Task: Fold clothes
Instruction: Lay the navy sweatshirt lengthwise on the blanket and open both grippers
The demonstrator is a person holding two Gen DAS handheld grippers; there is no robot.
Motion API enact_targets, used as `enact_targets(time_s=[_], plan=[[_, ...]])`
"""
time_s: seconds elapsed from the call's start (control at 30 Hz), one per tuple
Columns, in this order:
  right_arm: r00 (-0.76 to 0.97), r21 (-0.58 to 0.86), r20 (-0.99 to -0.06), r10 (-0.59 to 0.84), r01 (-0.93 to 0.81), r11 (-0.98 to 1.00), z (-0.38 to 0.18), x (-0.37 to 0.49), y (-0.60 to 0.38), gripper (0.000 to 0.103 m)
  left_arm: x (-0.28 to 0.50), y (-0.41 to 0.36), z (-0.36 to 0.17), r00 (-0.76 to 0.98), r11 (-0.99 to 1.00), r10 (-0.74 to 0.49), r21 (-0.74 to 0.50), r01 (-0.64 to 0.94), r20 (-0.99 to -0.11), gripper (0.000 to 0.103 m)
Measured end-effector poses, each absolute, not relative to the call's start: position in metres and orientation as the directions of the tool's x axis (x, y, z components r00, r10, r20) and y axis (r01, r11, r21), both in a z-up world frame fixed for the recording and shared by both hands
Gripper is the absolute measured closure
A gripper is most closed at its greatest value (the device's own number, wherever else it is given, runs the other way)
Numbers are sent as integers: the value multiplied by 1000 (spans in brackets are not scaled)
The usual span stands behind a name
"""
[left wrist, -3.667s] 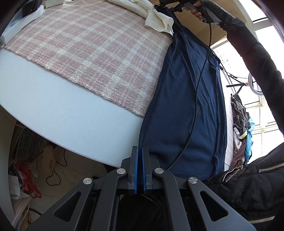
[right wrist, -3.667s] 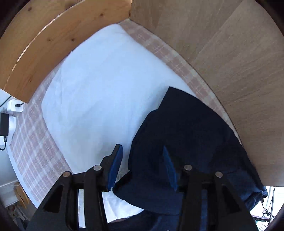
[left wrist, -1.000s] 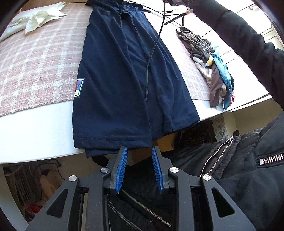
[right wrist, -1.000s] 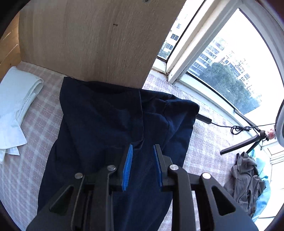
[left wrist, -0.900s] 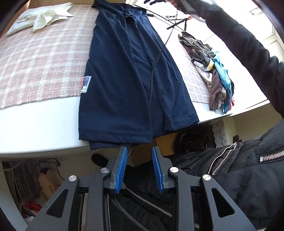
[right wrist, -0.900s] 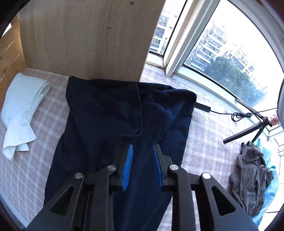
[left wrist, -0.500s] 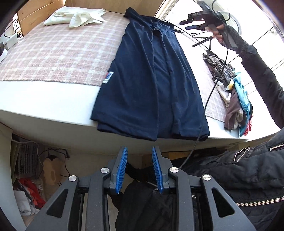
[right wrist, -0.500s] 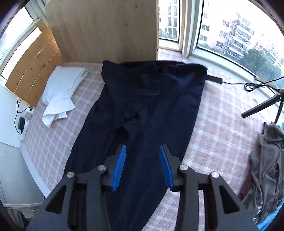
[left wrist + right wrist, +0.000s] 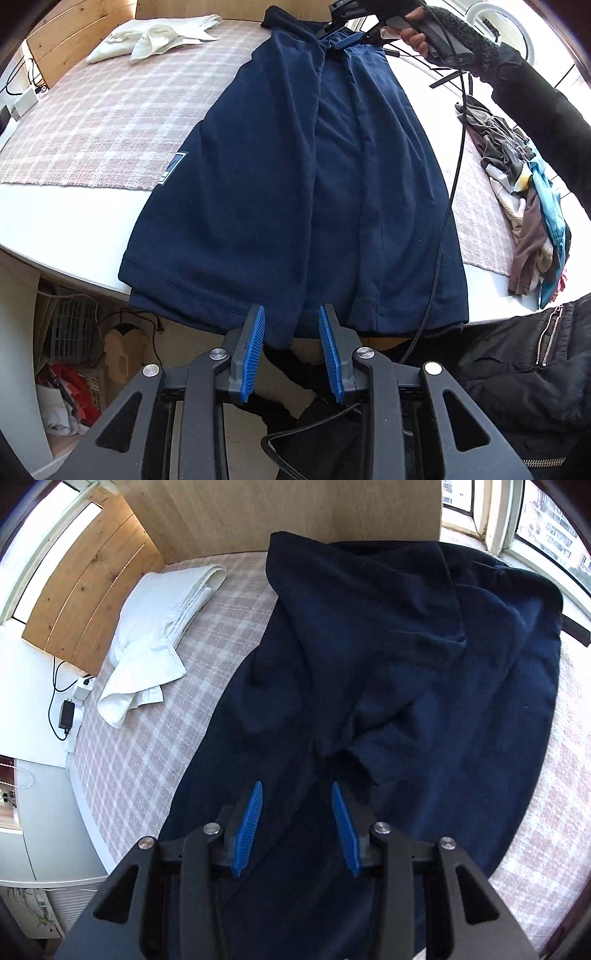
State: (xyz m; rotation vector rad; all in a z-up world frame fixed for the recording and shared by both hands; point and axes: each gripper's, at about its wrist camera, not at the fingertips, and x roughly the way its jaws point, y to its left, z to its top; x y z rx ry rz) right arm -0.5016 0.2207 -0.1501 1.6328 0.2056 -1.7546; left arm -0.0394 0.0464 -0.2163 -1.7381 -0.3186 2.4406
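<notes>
While the navy garment [image 9: 325,177] lies lengthwise across the bed [image 9: 66,229], its hem droops over the near white edge and its top end reaches the wooden panel [image 9: 295,513] at the far edge. Left gripper [image 9: 291,350] sits off the near edge, just below the hem, jaws apart; hem cloth shows in the gap between the blue pads, whether either pad touches it can't tell, no pinch visible. Its jaws have just been opening a little. Right gripper [image 9: 295,827] hovers over the upper middle of the garment, jaws apart with nothing clamped, having just been opening wider; in the left wrist view the same gripper [image 9: 340,33], held in a gloved hand [image 9: 436,26], is at the far end over the collar area. A black cable [image 9: 447,206] trails from it across the garment's right part to the near edge. Garment has a lengthwise fold ridge down the middle and a small patch [image 9: 173,168] on its left edge. Plaid blanket [image 9: 92,122] left of the garment is mostly bare, open room there; white folded cloth [image 9: 155,635] sits at the far-left corner, well apart from the garment. Clothes pile [image 9: 524,206] on the right edge, near but not touching the navy fabric. Person's black jacket [image 9: 517,387] crowds the near-right corner.
</notes>
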Motion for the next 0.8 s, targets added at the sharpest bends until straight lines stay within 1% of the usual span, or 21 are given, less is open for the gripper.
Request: enact_targets(time_s=[0.2,0.33,0.57,0.6,0.63,0.67,0.73,0.77,0.8], plan=[[29,265,-951,-307,586,-766,-170,-508,207,64,-38,51,-219,-321,-970,224,-241,13,-920,73],[25,275,-948,-316,560,-781,-175,-512,210,64,-41,52,-223,-308,-972,215,-233,24,-927,73],[1,245,-952,-307,604,-759,-167,-506,209,64,-44,48,-223,-306,-969,230,-248,21,-924,75],[-4,241,-952,-307,610,-755,-166,-506,209,67,-44,48,-223,-303,-969,230,-248,21,-925,77],[-4,241,-952,-307,612,-753,-165,-505,210,77,-44,47,-223,-300,-969,227,-245,21,-926,82],[3,247,-951,-310,612,-751,-165,-506,211,81,-44,46,-223,-298,-970,224,-241,23,-928,85],[11,257,-948,-317,613,-747,-163,-506,212,83,-43,42,-222,-299,-968,229,-249,30,-927,97],[11,258,-948,-319,616,-744,-162,-506,212,84,-42,40,-222,-299,-967,232,-253,33,-926,100],[9,258,-947,-321,618,-743,-161,-506,213,87,-42,38,-222,-299,-966,234,-256,36,-925,100]])
